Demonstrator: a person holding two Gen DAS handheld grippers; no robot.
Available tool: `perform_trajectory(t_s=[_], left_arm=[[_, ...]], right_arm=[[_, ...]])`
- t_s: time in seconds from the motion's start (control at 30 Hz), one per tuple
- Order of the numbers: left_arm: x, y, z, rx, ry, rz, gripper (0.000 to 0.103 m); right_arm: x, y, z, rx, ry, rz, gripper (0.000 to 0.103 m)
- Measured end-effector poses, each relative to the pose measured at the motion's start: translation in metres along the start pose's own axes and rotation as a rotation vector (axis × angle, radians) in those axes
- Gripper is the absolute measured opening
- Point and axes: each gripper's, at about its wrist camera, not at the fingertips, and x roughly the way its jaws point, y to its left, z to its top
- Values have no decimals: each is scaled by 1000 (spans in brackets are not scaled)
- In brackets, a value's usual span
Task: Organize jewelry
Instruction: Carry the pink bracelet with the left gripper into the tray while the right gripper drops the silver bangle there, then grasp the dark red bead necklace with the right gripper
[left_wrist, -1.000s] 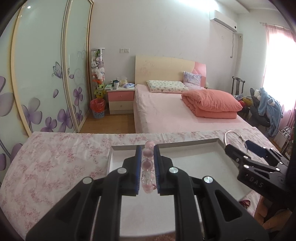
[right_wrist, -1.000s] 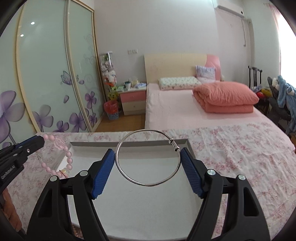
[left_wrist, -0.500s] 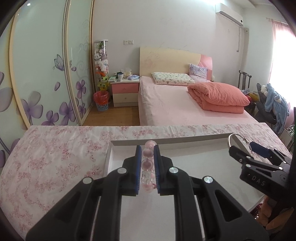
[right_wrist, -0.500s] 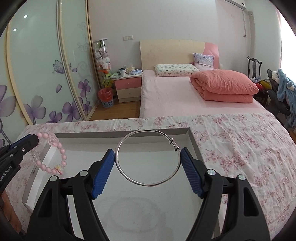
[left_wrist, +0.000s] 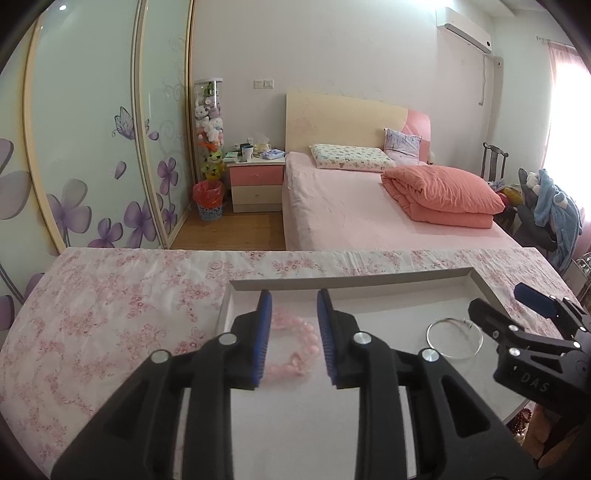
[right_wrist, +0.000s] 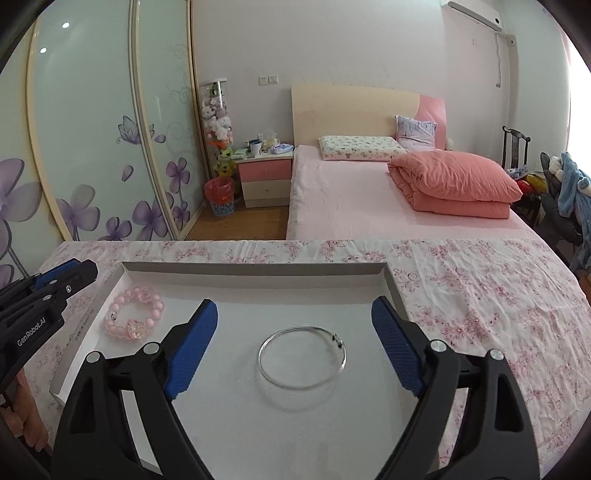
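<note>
Now both pieces lie loose on the floor of the white tray (right_wrist: 255, 271). Spread apart, the left gripper (left_wrist: 293, 326) hangs over the pink bead bracelet (left_wrist: 293, 345), which shows between its fingers, ungripped. Also parted wide, the right gripper (right_wrist: 295, 347) frames the silver bangle (right_wrist: 302, 356), touching neither finger.

- The tray (right_wrist: 255, 270) sits on the bench (right_wrist: 480, 295).
- The bead bracelet (right_wrist: 135, 314) lies in the tray's left part.
- The bangle (right_wrist: 302, 357) lies right of it, well apart.
- The bed (right_wrist: 369, 210) stands behind the bench.
</note>
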Motion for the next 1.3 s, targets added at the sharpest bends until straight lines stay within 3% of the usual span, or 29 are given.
perform_trajectory(t_s=[0.2, 0.37, 0.63, 0.97, 1.03, 1.3], left_arm=[[-12, 13, -3, -17, 3, 22, 28], [-33, 27, -13, -17, -2, 37, 35], [-77, 53, -51, -26, 21, 42, 44], [-104, 68, -100, -50, 91, 16, 60], [-105, 66, -106, -45, 102, 8, 62], [-100, 49, -119, -16, 141, -18, 70]], right_arm=[[-12, -3, -1, 0, -11, -2, 85], [-31, -13, -8, 1, -23, 0, 85], [-72, -42, -37, -2, -21, -21, 85], [-78, -73, -83, 47, 108, -58, 84], [-72, -70, -90, 56, 144, -47, 78], [-51, -59, -100, 58, 211, -23, 72]])
